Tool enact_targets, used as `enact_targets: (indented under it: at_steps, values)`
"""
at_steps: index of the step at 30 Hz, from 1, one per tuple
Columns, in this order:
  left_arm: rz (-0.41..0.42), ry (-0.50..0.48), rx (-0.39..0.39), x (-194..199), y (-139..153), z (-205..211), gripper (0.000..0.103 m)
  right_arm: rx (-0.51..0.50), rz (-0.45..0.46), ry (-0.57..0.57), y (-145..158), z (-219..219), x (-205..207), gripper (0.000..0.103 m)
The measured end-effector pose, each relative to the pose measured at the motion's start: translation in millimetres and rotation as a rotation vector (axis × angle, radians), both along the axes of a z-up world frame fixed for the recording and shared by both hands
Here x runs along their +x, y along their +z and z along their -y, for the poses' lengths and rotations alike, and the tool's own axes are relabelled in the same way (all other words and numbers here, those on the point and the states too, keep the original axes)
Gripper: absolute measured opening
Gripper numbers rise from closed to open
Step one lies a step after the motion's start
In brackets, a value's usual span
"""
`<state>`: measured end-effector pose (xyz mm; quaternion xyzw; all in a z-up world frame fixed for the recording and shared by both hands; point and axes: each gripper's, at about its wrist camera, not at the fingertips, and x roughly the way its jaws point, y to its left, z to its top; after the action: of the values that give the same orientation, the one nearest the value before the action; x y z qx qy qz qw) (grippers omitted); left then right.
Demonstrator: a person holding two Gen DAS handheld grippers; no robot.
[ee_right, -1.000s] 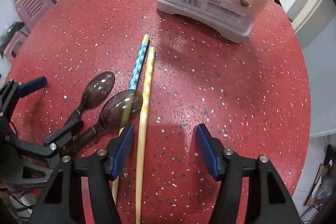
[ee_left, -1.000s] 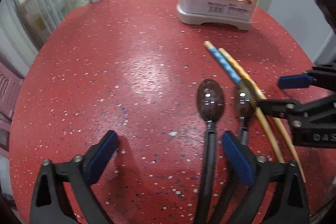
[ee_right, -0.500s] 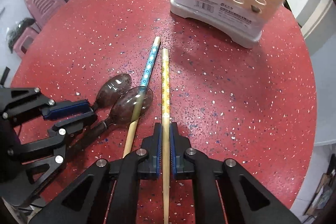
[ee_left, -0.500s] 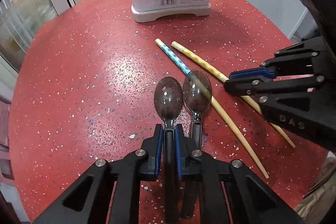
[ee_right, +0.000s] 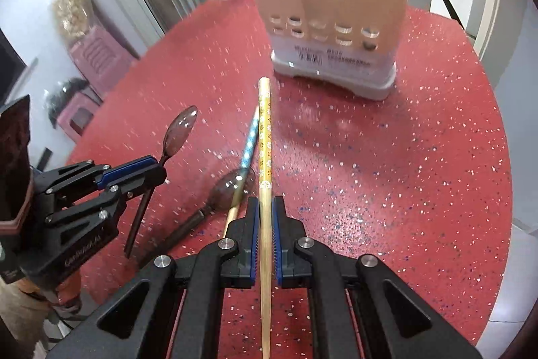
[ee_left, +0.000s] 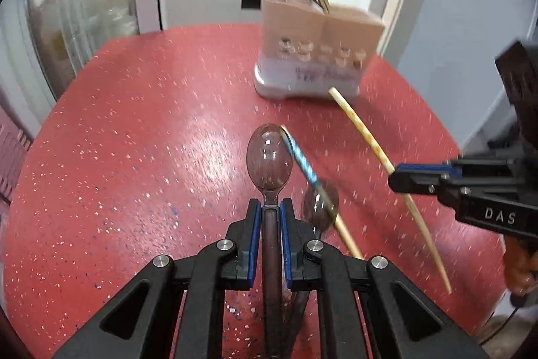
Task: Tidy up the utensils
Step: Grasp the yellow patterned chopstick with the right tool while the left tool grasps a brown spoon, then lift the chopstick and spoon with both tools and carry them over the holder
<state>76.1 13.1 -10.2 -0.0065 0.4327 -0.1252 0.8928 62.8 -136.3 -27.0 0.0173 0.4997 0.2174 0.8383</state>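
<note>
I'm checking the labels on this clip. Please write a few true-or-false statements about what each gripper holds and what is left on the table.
1. The left gripper is shut on a brown spoon. True.
2. The right gripper holds the blue chopstick. False: it grips the yellow chopstick; the blue chopstick lies on the red table.
3. A second spoon lies on the table, with the blue chopstick across its bowl. True.
4. The utensil holder is empty. False: spoons and chopsticks already stand in it.
5. The holder lies on its side. False: it stands upright.
</note>
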Motion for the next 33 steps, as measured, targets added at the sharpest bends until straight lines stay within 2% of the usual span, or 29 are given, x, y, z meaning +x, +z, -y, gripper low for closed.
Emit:
enact_targets:
  at_steps: [5,13,22,33]
  values:
    - [0.059,0.021,-0.032,1.2,20.5,-1.5,0.037,0.045,0.032,-0.008,9.5,11.5,-3.0,0.008]
    - [0.142,0.045,-0.083,16.7,59.2,-3.4,0.037,0.093,0.091,-0.043,45.4,28.9,3.6,0.008]
    - [0.231,0.063,-0.117,43.2,94.6,2.5,0.037,0.115,0.177,-0.102,89.8,48.3,30.1,0.008]
    - [0.344,0.099,-0.165,94.9,144.8,8.1,0.037,0.157,0.295,-0.154,147.0,59.0,78.4,0.008]
